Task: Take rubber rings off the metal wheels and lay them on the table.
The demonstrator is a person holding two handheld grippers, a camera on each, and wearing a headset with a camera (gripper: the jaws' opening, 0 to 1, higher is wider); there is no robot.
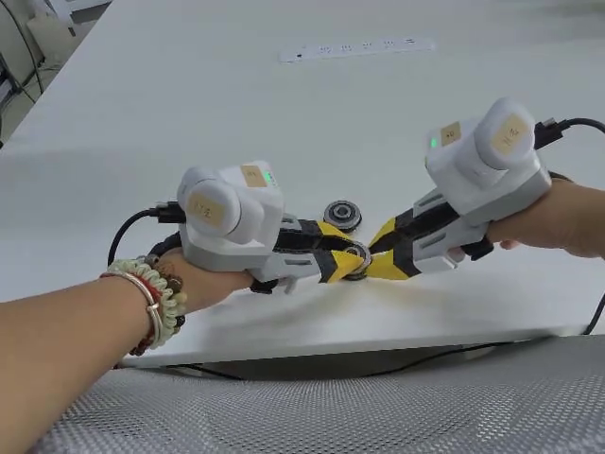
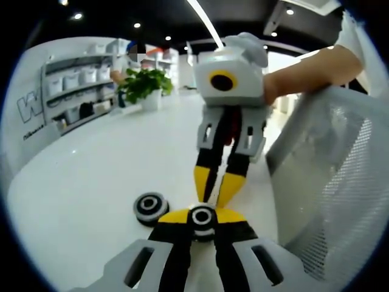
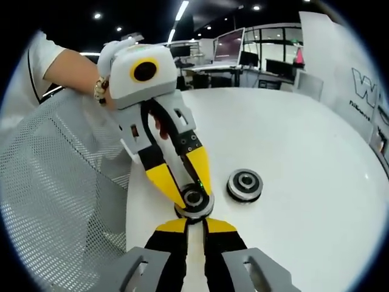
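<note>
1. Nearest me in the head view is a grey mesh surface (image 1: 284, 407), just below the front edge of the white table (image 1: 284, 123).
2. My left hand (image 1: 203, 284), with beaded bracelets (image 1: 156, 298) on the wrist, holds the left tongs (image 2: 202, 214). Their yellow tips are clenched on a small metal wheel (image 3: 194, 198), one tip on each side of it, near the table's front edge.
3. My right hand (image 1: 558, 218) brings the right tongs (image 3: 194, 226) in from the opposite side. Their jaws are drawn close together, with the tips against the rim of the same wheel. I cannot tell whether they grip the dark band around it or only touch it.
4. I cannot tell whether the held wheel rests on the table or hangs just above it.
5. Just beyond the two sets of tongs, a second wheel (image 1: 342, 216) lies flat on the table, apart from both. It has a dark outer band around a metal hub.
6. Far across the table lies a white power strip (image 1: 357, 47).
7. In the left gripper view, a leafy plant (image 2: 144, 85) and shelves (image 2: 73, 85) stand past the table.
</note>
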